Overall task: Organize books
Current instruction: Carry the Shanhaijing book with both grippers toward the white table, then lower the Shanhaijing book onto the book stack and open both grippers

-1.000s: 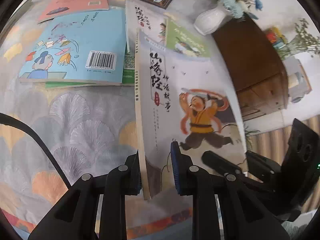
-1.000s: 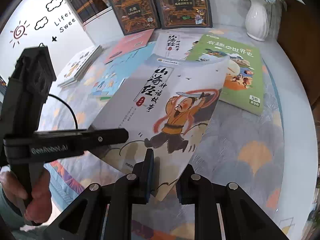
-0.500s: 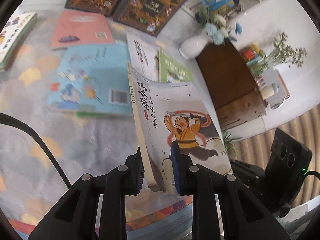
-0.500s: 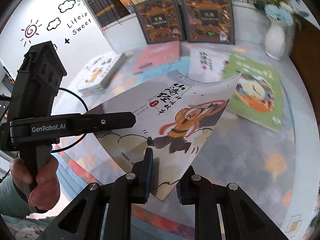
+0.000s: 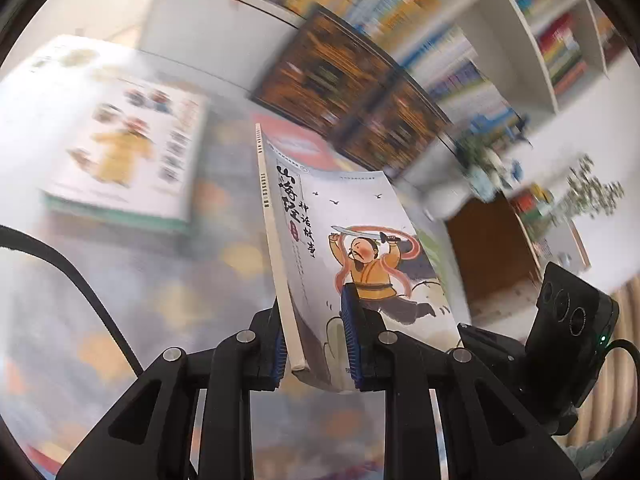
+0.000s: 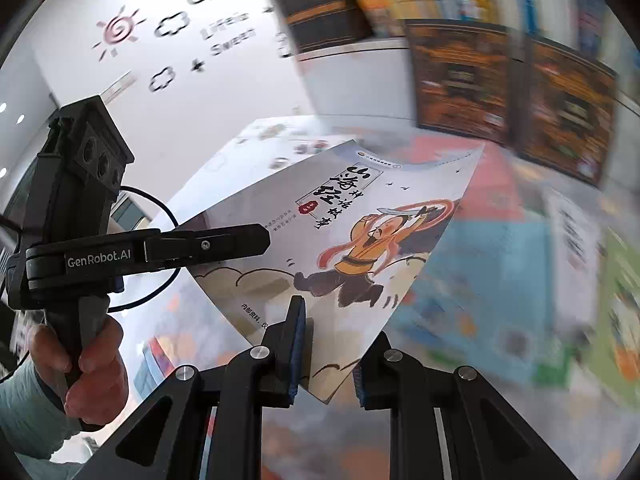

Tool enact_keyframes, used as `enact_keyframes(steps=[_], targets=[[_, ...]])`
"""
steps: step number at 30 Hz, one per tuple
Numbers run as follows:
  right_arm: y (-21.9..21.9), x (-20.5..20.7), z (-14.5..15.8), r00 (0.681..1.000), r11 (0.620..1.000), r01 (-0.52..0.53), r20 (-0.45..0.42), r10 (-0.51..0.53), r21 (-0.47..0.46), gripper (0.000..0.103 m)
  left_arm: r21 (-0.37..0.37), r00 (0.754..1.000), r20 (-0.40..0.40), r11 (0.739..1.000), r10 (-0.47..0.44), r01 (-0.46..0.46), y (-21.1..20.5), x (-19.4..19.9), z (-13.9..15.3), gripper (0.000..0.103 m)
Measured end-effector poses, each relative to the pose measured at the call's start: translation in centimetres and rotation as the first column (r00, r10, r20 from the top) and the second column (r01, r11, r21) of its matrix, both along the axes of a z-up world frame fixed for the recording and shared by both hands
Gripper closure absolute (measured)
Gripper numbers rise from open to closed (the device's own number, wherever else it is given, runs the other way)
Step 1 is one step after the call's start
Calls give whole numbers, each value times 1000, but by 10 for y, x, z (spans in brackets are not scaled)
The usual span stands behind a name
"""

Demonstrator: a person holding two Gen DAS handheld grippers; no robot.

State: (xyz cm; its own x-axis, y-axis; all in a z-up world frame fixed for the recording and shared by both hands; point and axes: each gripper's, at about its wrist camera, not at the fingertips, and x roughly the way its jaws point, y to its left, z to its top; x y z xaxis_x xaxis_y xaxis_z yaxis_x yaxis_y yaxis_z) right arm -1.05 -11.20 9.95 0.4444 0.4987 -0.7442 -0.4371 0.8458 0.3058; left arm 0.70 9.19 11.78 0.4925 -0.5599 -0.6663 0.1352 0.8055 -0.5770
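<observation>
Grey-white paperback (image 5: 352, 240), cover showing a figure in an orange tunic swinging a sword, is up off the desk (image 5: 120, 300) and held between both of my tools. Left gripper (image 5: 316, 332): fingers (image 5: 352, 328) narrow, clamped on the book's bottom edge right by the spine, one blue pad on the front cover, the other behind the spine. Spine side faces left in the left wrist view; book stands nearly on edge there, cover turned to the right.

Right gripper (image 6: 328, 348): fingers (image 6: 298, 344) narrow, pinching the bottom corner of the same book (image 6: 360, 248) on the side away from the spine. The cover sags and curves between the two grips. In the right wrist view my left hand (image 6: 86, 364), pale sleeve at the wrist, wraps the handle of the left tool, whose finger lies across the cover's lower left.

Background heavily motion-blurred. Below the book: patterned desk cloth, a white-covered stack of books (image 5: 120, 152) to the left, a pink book (image 5: 296, 144) behind the held one, two dark ornate books (image 6: 512, 92) leaning upright against the white bookshelf (image 5: 520, 40). Blue book (image 6: 480, 288) flat on the cloth at right.
</observation>
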Motion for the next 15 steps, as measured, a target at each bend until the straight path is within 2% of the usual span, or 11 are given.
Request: enact_keyframes(steps=[3,6,11,15], targets=[[43,32,-2,999,999,-42,-6,43,14,84,23,999,5,999,48,-48,38,22,-4,83],[78,63,-8,998,998,-56,-30,57,37,83,15,996,5,996,89,-89,73,41,-11,83],[114,110,-23,993,996,-56,-104,64,76,81,38,993,4,992,119,-119,106,73,-25,83],[131,136,-26,992,997,-56,-108,62,50,81,12,991,-9,991,135,-135,123,89,-39,83]])
